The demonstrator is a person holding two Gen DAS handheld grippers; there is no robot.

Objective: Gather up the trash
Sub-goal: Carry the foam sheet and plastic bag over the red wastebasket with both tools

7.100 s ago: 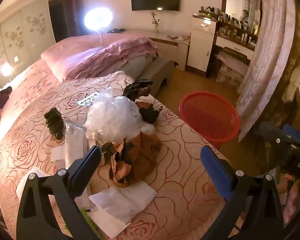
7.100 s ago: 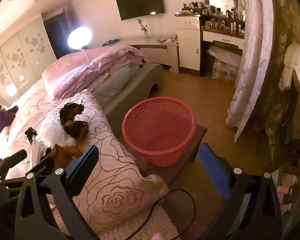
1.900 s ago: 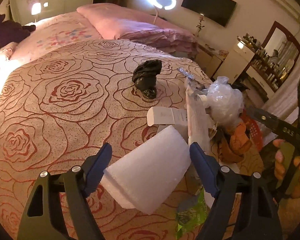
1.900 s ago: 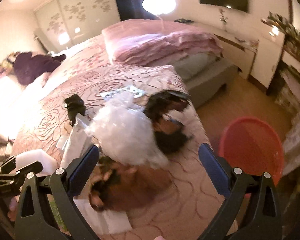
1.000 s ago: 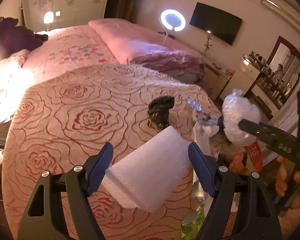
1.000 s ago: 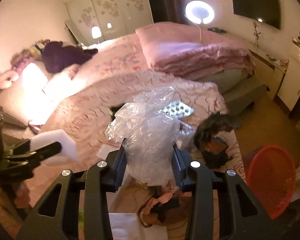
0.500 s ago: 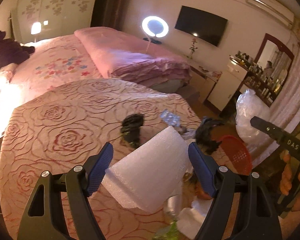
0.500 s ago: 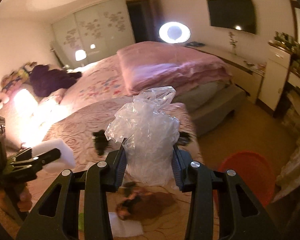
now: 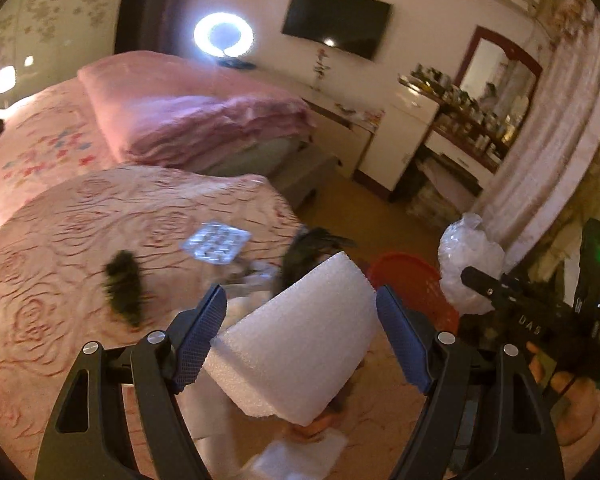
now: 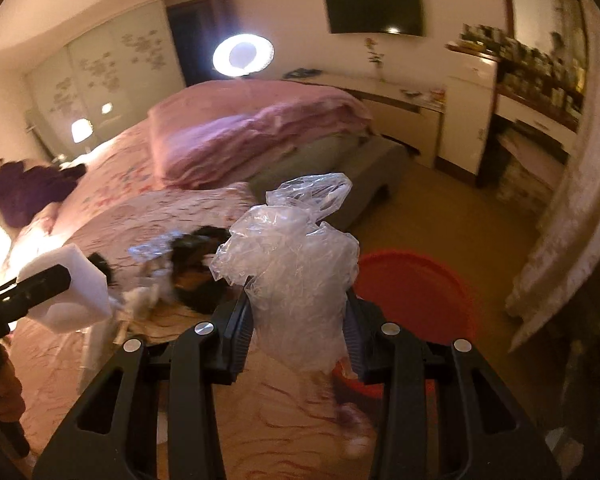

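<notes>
Left tool [image 9: 298, 338] clamps a foam block [image 9: 300, 352] above the bed; right tool [image 10: 298, 332] grips a plastic bag [image 10: 296, 272] aloft.

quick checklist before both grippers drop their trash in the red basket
1. Left gripper grips white foam block: ok.
2. Right gripper clamps clear plastic bag: ok.
3. Red basket open, mouth unobstructed: ok.
4. Bag above basket mouth: not ok, it sits to the left.
5. Foam above basket: not ok, over the bed.
6. Basket has room left: cannot tell.
</notes>
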